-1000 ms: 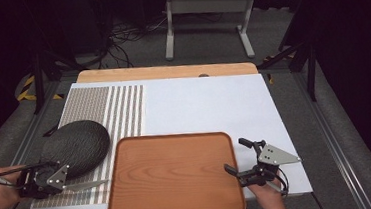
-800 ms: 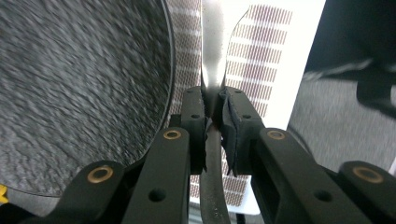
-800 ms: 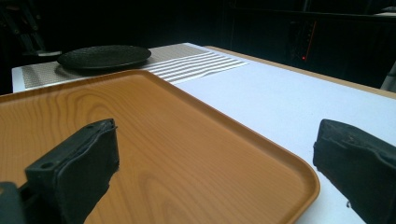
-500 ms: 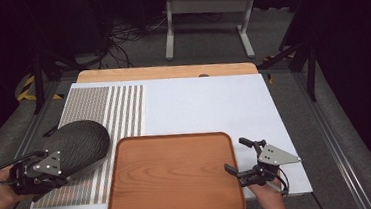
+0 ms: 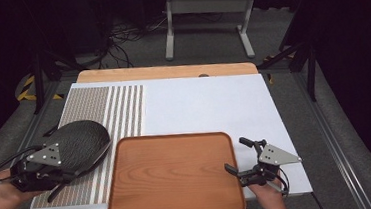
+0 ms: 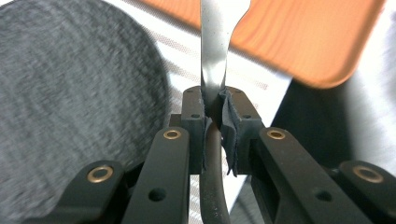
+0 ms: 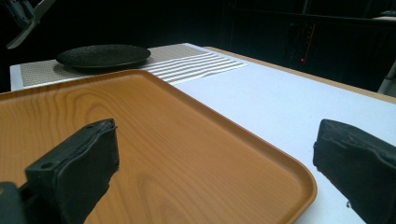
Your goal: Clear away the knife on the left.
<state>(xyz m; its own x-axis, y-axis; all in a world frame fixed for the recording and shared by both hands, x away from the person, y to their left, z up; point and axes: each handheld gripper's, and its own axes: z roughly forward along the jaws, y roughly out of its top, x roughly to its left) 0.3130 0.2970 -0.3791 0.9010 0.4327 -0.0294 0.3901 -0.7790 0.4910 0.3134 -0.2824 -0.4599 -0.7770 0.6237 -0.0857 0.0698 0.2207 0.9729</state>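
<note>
**Left gripper clamped on metal utensil beside plate**

We find the left gripper [image 6: 215, 122] with its jaws pressed together on the handle of a metal utensil [image 6: 214, 56], held at the near left of the table beside the black plate [image 5: 78, 142]. The right gripper [image 5: 244, 163] stands with jaws apart, holding nothing, at the right edge of the wooden tray [image 5: 174, 175]. Tray and plate rest on the white mat [image 5: 213, 105].

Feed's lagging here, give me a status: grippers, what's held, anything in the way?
Left gripper shut on knife, beside black plate. Right gripper open, at wooden tray edge. Nothing in the way.
</note>
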